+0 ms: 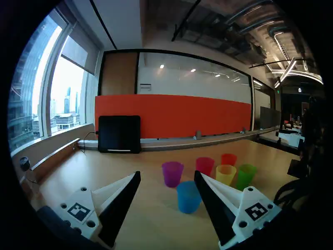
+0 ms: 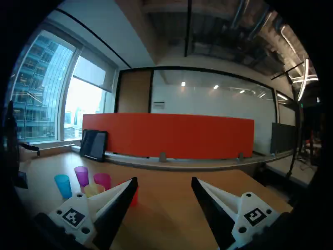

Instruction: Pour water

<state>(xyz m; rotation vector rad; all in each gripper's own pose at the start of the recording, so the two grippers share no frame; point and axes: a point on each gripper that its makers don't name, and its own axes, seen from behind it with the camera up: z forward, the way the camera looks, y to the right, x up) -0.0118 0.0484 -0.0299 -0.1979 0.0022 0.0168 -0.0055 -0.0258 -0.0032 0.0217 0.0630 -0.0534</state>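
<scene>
Several coloured plastic cups stand on a wooden table. In the left gripper view a blue cup is nearest, with a purple cup, a pink cup, a red cup, a yellow cup and a green cup behind it. My left gripper is open above the table, the blue cup just ahead between its fingertips. My right gripper is open and empty, with the blue cup, purple cup, pink cup and yellow cup to its left.
A black tablet leans against the ledge under an orange partition. Windows run along the left. Desks and a dark chair stand at the right. Bare tabletop stretches ahead of the right gripper.
</scene>
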